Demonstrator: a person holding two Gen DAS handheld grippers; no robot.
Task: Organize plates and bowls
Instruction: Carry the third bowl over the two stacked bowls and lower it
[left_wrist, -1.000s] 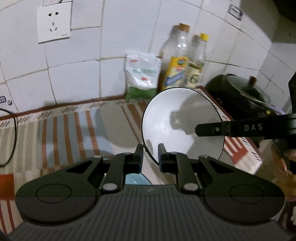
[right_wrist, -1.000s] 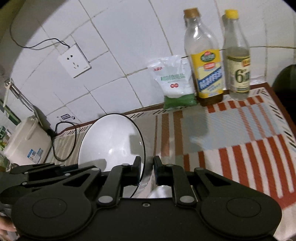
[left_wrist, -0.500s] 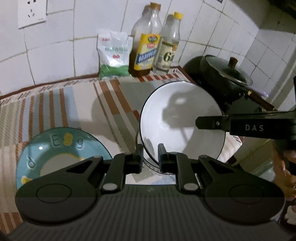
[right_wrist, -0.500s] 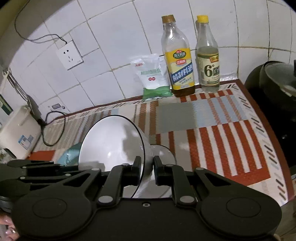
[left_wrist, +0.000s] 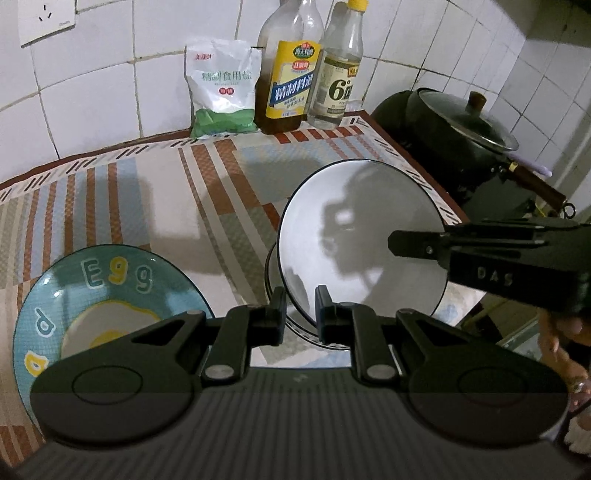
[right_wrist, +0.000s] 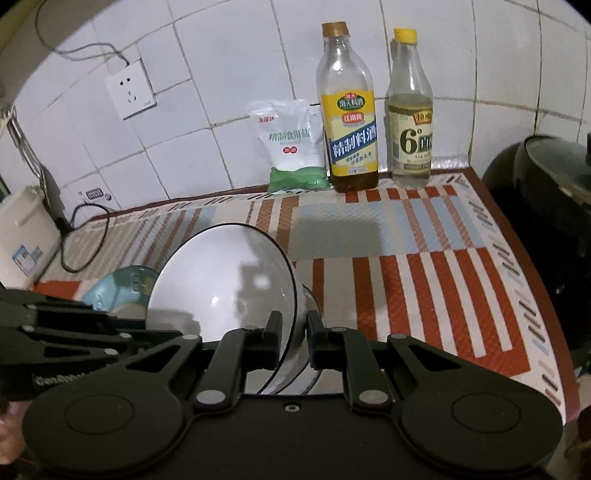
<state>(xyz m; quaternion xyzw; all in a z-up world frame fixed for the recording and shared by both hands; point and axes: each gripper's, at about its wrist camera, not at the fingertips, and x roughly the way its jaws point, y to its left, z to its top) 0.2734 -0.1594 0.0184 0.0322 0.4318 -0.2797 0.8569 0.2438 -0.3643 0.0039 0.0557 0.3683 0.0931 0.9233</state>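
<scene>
White bowl tilted on edge, opening facing left gripper; clamped at opposite rims by left gripper and right gripper.

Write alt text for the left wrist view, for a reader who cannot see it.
Both grippers clamp opposite rim edges of a tilted white bowl just above another white bowl on a striped mat: the left gripper from below, the right gripper from the right. A blue egg plate lies left; a salt bag and two bottles line the tiled wall.
</scene>
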